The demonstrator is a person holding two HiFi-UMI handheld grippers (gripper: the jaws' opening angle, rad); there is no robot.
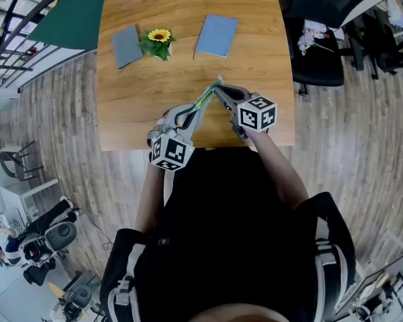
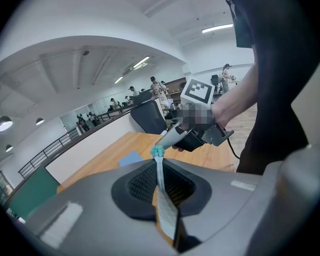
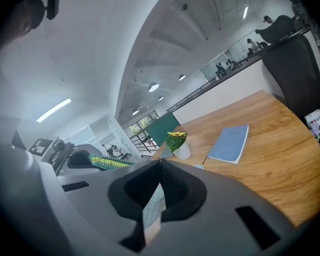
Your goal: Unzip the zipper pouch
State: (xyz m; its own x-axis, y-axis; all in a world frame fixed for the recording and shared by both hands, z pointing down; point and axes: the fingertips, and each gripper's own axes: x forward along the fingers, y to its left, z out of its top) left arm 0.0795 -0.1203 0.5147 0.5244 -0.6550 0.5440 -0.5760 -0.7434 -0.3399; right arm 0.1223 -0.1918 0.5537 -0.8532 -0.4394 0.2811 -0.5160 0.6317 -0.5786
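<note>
- The grey two-jaw left gripper [image 2: 159,167] has its jaws pressed together on a thin pale edge of the flat fabric zipper pouch [image 2: 164,193], which runs up out of the jaws to a small teal tip.
- The grey two-jaw right gripper [image 3: 159,169] is also clamped tight, pinching a narrow pale strip of the same pouch between its pads.
- In the head view both tools sit just below the centre of the frame. The left one [image 1: 203,104] angles up to the right and the right one [image 1: 219,89] angles up to the left, so their tips nearly meet.
- The pouch hangs between them as a slim green-and-pale band, held up off the wooden table [image 1: 181,5] near its lower edge.
- From the right gripper view, the pouch's green and yellow toothed edge shows at the left of the frame, lying in the other tool.
- From the left gripper view, the right tool's tip sits just beside the teal tip, with a bare hand [image 2: 226,108] behind it.
- Toward the top of the head view, a flat grey notebook [image 1: 127,45], a yellow sunflower in a small white pot [image 1: 159,41] and a light blue notebook [image 1: 216,35] lie in a row, well apart from the pouch.
- A black office chair [image 1: 320,52] stands at the upper right, beside the table.
</note>
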